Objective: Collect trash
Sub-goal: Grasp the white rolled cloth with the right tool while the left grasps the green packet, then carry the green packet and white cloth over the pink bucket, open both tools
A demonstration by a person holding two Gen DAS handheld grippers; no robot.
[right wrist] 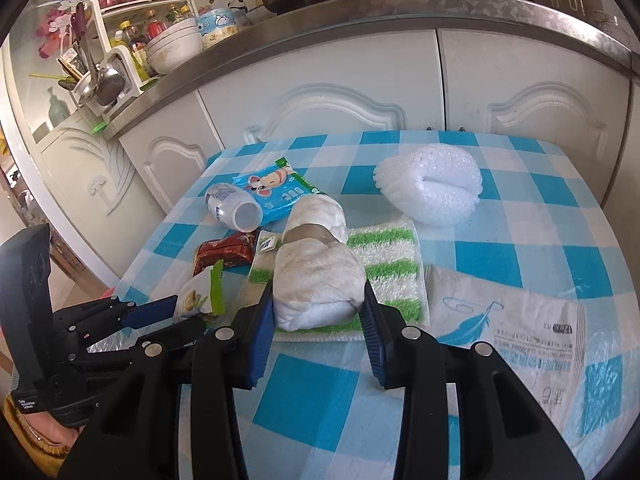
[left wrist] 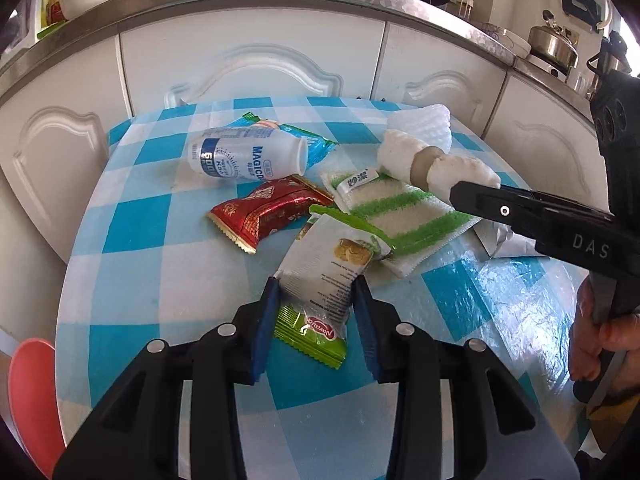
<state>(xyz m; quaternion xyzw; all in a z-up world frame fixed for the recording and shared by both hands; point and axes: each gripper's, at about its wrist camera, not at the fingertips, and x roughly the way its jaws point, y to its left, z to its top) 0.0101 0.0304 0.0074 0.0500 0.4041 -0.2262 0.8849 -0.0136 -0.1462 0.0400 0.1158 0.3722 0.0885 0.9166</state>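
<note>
Looking along the left gripper (left wrist: 316, 312), its blue-padded jaws are drawn in on a white and green snack wrapper (left wrist: 326, 276), crumpled, with a picture of biscuits, pressing it from both sides above the table (left wrist: 160, 280). Beyond lie a red foil wrapper (left wrist: 268, 208), a white plastic bottle (left wrist: 248, 156) on its side, and a green-striped cloth (left wrist: 404, 212). The tablecloth is blue and white checks under clear plastic; white cabinet doors (left wrist: 248, 68) stand behind.

From the right wrist view, the right gripper (right wrist: 318, 312) has its jaws closed in on a rolled white wad of tissue (right wrist: 316, 268), banded with grey tape, over the striped cloth. A white foam net (right wrist: 432, 188) and a printed plastic bag (right wrist: 520, 332) lie on the table. A steel counter (right wrist: 360, 16) carries pots, bowls and jars.
</note>
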